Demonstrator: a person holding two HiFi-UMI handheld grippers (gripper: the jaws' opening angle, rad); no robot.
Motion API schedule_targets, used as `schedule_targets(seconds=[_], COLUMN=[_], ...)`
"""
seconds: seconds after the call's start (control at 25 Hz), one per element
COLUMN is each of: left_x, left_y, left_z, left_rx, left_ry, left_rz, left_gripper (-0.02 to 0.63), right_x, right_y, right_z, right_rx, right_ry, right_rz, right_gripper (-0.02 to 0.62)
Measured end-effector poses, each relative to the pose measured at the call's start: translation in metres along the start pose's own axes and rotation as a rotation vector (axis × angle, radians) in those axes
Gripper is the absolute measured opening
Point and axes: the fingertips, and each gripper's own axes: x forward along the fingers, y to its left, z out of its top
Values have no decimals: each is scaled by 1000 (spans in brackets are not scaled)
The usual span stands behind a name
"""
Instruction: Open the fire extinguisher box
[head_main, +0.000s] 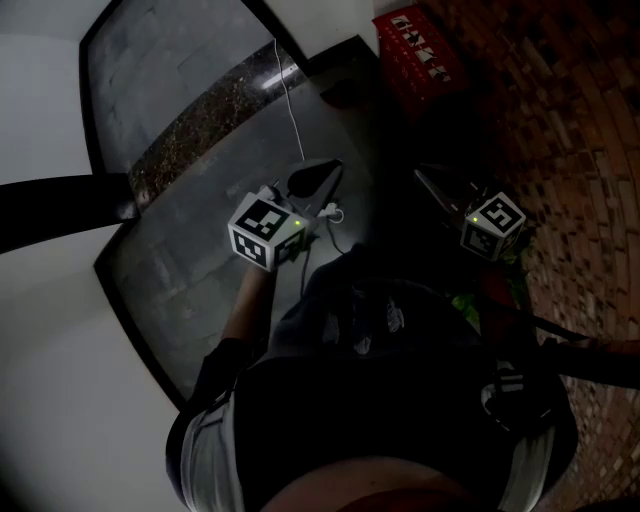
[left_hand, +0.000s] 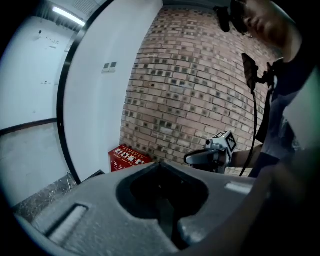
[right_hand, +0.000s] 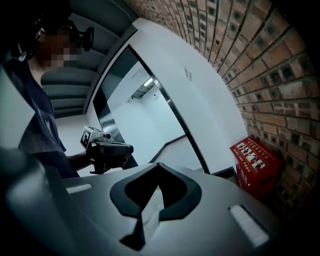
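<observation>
Torso nearest, two shut grippers ahead of it, red box far off at the wall

Close below the head camera is the person's dark-clothed torso (head_main: 400, 400), with both forearms held out in front. The left gripper (left_hand: 161, 165) has its jaws pressed together with nothing between them, and the right gripper (right_hand: 157, 166) is closed up and empty in the same way. That makes sense, since nothing is within reach to grasp yet. Both point forward and slightly down across the grey floor (head_main: 200, 250), side by side but apart, roughly toward the fire extinguisher box (head_main: 418, 55). The box stands on the floor against the brick wall (head_main: 560, 120), near the corner where the white wall begins, well apart from either gripper. Its front looks closed and untouched, so I judge this to be the approach, with the opening not yet started.
</observation>
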Motion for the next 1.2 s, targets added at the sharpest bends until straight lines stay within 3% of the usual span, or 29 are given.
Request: schedule_targets(seconds=[0.4, 0.76, 1.0, 1.2], left_x=[67, 111, 136, 140], left_y=[-6, 10, 39, 85], left_z=[39, 65, 83, 96], left_rx=[77, 124, 134, 125], left_ry=[71, 65, 38, 18], left_rz=[-51, -185, -296, -335], left_gripper=[0, 0, 0, 0], right_x=[-34, -40, -14, 34], right_y=[-66, -78, -91, -93], right_z=[36, 49, 54, 74], right_rx=[-1, 32, 54, 22], right_ry=[-93, -100, -60, -24], right_rz=[-62, -191, -254, -256], right_gripper=[0, 0, 0, 0])
